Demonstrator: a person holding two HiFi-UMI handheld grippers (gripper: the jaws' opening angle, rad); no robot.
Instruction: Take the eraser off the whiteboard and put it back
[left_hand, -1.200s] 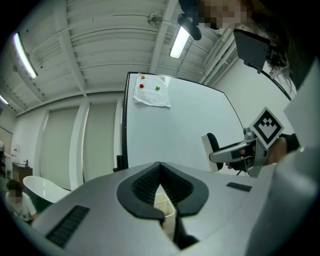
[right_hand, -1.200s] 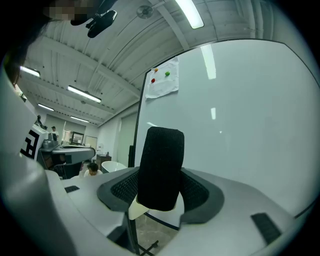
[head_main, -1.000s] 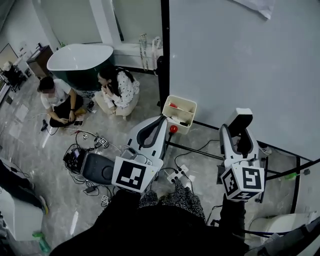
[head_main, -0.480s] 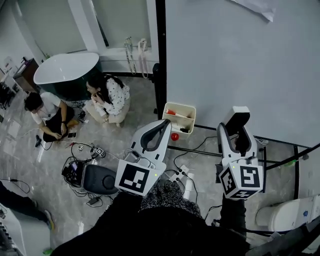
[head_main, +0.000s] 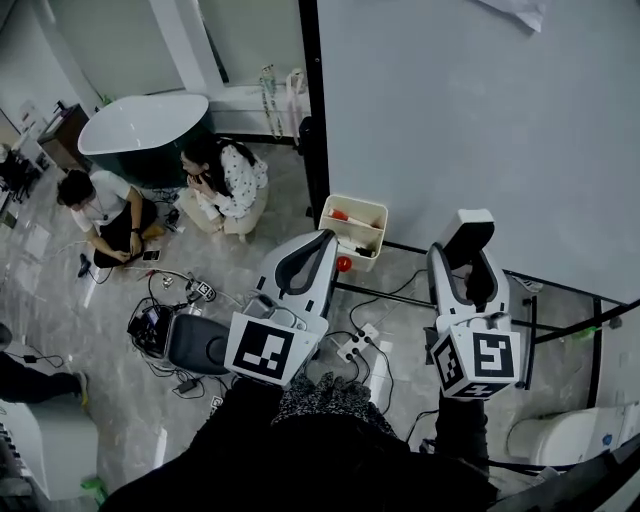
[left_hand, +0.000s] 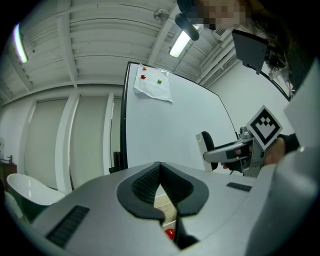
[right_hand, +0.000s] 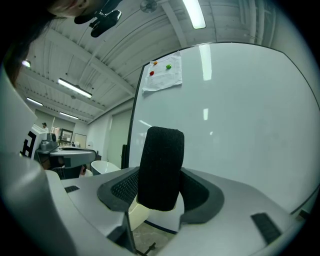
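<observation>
Whiteboard (head_main: 480, 120) ahead, right gripper (head_main: 466, 268) still clamping eraser (head_main: 470, 232)

Below me the grey marbled tile floor (head_main: 60, 300) runs off to my left, strewn with a tangle of black cables and gear (head_main: 150, 322) and a white power strip (head_main: 352, 347). At the far end stands an oval bathtub, white inside and dark green outside (head_main: 150, 128), with a dark wooden cabinet (head_main: 62, 128) near it. Two people are down on the floor by the tub, one in a white top (head_main: 100, 205), one in a spotted top (head_main: 238, 180). A cream open-topped box (head_main: 358, 200) sits ahead of me. A pale wall (head_main: 100, 45) rises behind the tub. Overhead I see a white ribbed ceiling (left_hand: 100, 45) with a long tube light (left_hand: 181, 42), lit.
</observation>
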